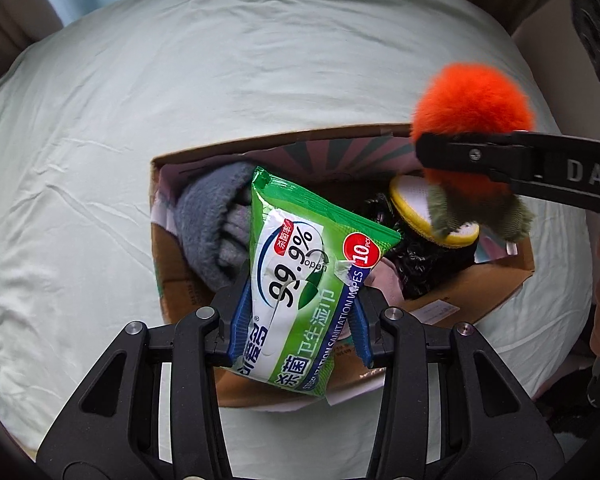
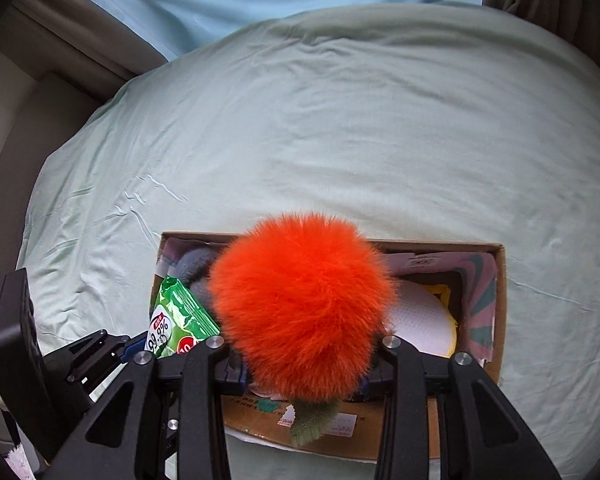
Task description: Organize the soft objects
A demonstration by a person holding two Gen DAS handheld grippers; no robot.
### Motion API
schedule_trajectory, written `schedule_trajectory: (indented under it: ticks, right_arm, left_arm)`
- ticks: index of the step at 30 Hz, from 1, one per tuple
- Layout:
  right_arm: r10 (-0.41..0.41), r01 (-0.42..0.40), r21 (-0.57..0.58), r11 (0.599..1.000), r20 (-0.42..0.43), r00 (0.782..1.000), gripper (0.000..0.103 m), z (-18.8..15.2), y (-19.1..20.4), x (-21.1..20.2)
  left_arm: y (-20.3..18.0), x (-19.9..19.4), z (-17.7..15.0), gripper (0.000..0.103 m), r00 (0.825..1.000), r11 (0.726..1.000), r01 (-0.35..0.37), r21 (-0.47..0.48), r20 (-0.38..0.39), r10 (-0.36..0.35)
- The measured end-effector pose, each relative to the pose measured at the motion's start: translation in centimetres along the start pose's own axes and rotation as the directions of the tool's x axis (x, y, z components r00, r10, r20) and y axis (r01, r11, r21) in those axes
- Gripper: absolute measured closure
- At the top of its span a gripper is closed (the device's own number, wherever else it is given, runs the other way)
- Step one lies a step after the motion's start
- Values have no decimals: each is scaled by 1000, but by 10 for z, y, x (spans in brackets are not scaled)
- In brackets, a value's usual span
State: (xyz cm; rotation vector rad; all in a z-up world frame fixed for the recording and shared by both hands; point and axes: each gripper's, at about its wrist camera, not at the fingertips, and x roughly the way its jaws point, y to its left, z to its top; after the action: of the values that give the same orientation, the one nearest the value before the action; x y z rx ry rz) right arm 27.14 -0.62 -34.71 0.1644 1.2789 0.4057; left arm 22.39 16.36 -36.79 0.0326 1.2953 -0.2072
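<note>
Over box (image 1: 480, 288), gripped wipes (image 1: 300, 280) and pompom (image 2: 300, 304)

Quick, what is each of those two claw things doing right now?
Left gripper: closed on a green plastic pack of sanitising wipes.
Right gripper: closed on a fluffy orange pom-pom toy with green leaves.

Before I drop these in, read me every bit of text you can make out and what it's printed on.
"99.9%", "open", "10 PCS", "SANITATION WIPES": wipes pack, also Chinese characters.
"DAS": right gripper finger side, rest cut off.
Labels on the box: too small to read.
</note>
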Motion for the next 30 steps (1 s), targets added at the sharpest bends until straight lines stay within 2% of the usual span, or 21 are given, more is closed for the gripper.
schedule_trajectory:
  ticks: [3,4,5,6,7,8,10,11,22,30]
  right_arm:
    - [-4,4,2,1000,-22,1000,69,5,-1,9]
    - [-1,1,0,1000,-28,1000,63,7,0,12]
    - [2,-2,-2,1000,-34,999,59,9,0,14]
    - [-3,3,-5,1000,-39,999,55,11,1,16]
    - [-14,14,-5,1000,-47,999,44,12,2,18]
    - [-32,32,-4,999,-60,998,29,12,2,19]
    - [-37,37,-3,999,-51,998,12,11,2,17]
    - [-38,38,-4,999,-45,998,9,9,1,15]
    - [-53,53,29,998,-1,999,9,-10,1,-14]
    - [-58,57,14,998,84,995,8,-27,13,-69]
  left_arm:
    - [-8,-2,2,59,1000,998,-10,60,15,9]
    - [-11,-1,1,43,1000,997,-22,76,5,21]
    - [-13,-1,-1,19,1000,996,-31,86,-2,31]
    - [-15,-3,-4,11,1000,995,-30,94,8,29]
    - [-17,-7,-7,6,1000,995,-20,97,25,17]
    - [-18,-10,-10,4,999,995,-10,98,31,7]
    - [-18,-12,-14,4,1000,995,-10,95,28,8]
    - [-18,-14,-18,4,1000,996,-10,90,25,8]
    - [-15,-45,-38,4,997,998,-15,59,71,11]
    - [-15,-95,-58,4,991,1000,-21,15,136,19]
